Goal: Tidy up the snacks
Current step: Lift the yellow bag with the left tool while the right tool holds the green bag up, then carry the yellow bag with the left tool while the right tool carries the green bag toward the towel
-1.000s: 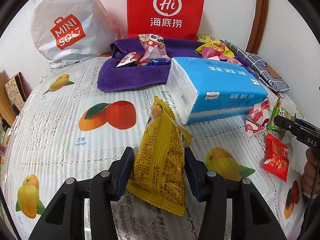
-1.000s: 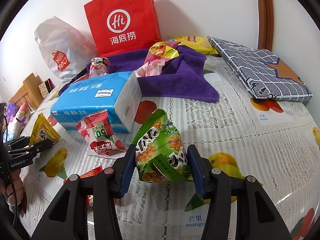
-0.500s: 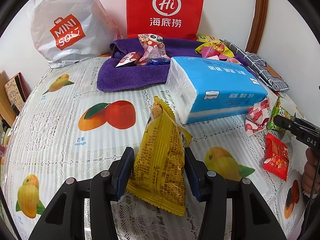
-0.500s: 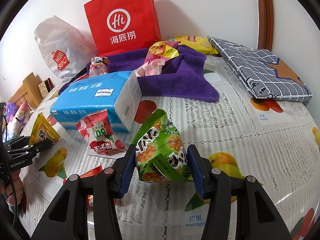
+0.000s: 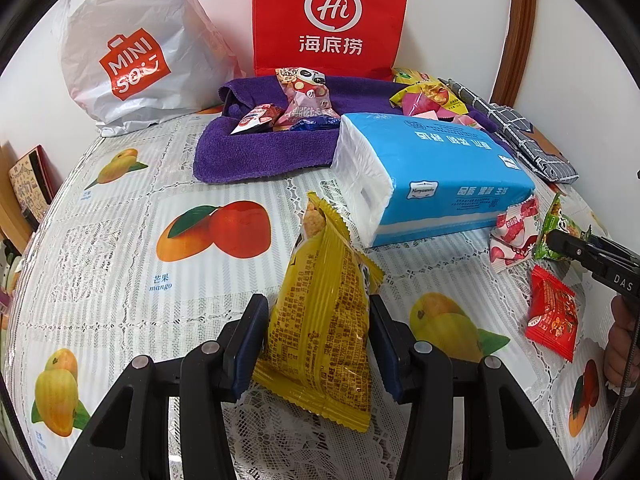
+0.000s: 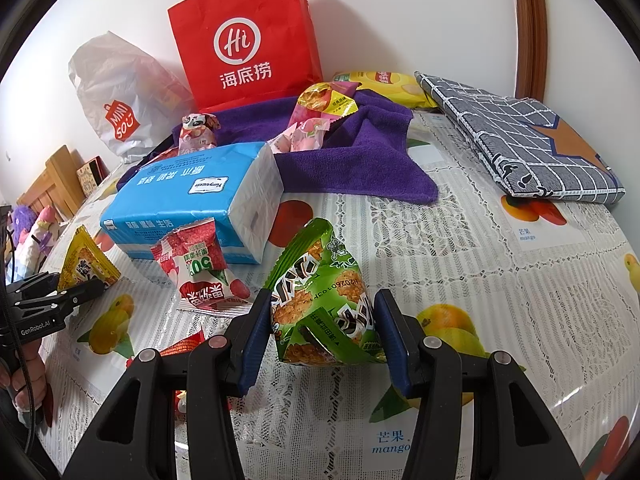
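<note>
Snacks lie scattered over a table [image 5: 120, 312] covered in a lace-and-fruit-print cloth. Against the back wall: red paper bag [image 5: 332, 16] standing upright, white plastic bag [image 5: 132, 52] slumped to its left; contents of both not visible. In front of the red bag, a purple towel [image 5: 260, 152] spread and rumpled, carrying several small packets: a pink panda-print packet [image 5: 306, 96] and a red-and-white one at its left end, and a yellow-and-pink cluster [image 6: 324, 108] at its right end. A yellow chip bag [image 6: 380, 82] sits behind the towel beside a folded checked cloth [image 6: 520, 140]. A blue tissue pack [image 5: 432, 176] lies on the table just in front of the towel.

Loose on the cloth near the tissue pack: a red-and-white jelly packet [image 6: 196, 268] touching its front edge, and a red packet [image 5: 554, 316] nearer the table edge.

Left gripper [image 5: 318, 344]: jaws partly closed, both pads pressing the sides of a yellow snack packet [image 5: 324, 320], which stands nearly upright with its top leaning toward the tissue pack and its lower seam hanging below the pads, above the table.

Right gripper [image 6: 324, 332]: jaws partly closed, pads clamped on a green snack packet [image 6: 320, 300], puffed, top corner pointing toward the tissue pack. Whether its base touches the cloth I cannot tell.

Each gripper appears at the edge of the other's view, with part of a hand [image 6: 24, 376] on the handle.
</note>
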The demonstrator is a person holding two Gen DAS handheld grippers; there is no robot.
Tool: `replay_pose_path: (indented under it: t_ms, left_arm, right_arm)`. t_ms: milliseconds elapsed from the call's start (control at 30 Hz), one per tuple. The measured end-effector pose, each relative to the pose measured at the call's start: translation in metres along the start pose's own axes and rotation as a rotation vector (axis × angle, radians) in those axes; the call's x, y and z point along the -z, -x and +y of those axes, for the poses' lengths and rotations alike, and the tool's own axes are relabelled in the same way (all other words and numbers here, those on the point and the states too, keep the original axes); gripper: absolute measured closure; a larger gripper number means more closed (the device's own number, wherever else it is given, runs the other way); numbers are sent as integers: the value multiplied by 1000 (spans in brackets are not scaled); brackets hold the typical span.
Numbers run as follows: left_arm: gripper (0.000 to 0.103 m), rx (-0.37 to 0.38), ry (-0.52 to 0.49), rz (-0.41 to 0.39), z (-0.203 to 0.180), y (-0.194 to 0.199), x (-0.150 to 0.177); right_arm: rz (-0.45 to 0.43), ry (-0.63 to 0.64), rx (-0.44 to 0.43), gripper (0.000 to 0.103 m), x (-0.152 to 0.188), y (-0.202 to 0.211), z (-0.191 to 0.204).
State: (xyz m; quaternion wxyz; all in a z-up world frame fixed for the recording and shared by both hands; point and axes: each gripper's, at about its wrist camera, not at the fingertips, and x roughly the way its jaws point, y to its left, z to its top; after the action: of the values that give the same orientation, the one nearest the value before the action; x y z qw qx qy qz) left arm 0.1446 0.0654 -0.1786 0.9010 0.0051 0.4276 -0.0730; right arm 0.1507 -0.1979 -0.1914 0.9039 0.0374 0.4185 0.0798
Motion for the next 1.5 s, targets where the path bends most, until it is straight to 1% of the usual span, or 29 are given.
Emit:
replay_pose_path:
  t_ms: [367,600,733,900,967,1133,1267,1400,1500]
  left_arm:
    - [55,0,1,0,1,0,0]
    - [56,25,1,-9,-1,3,1]
    - [56,3,-8,-18,-1,7,3]
    - [57,-3,-9,-6,0,15,5]
    - [61,-17,-23,-13,-3,20,4]
    - [65,1,-18,-26,-4,30,-1]
    - [67,13,0,-13,-3,30,-5]
    - [68,40,36,-9,2,31,-6]
    - [68,49,44,-17,4,35,-9]
  right_arm:
    - [0,1,1,52,0,0,0]
    - [-7,-5,-19,52,1,1,-1]
    - [-31,2,15,53,3,6,3]
    - [-47,28,-2,53,5,18,13]
    - [-51,42,-3,53,3,22,18]
    - [-79,64,-28,53,-3,33,27]
    - [-100,75,-33,53,-9,39,31]
    - [-106,74,-32,53,-14,42,32]
    - [-117,80,-34,53,-18,44,35]
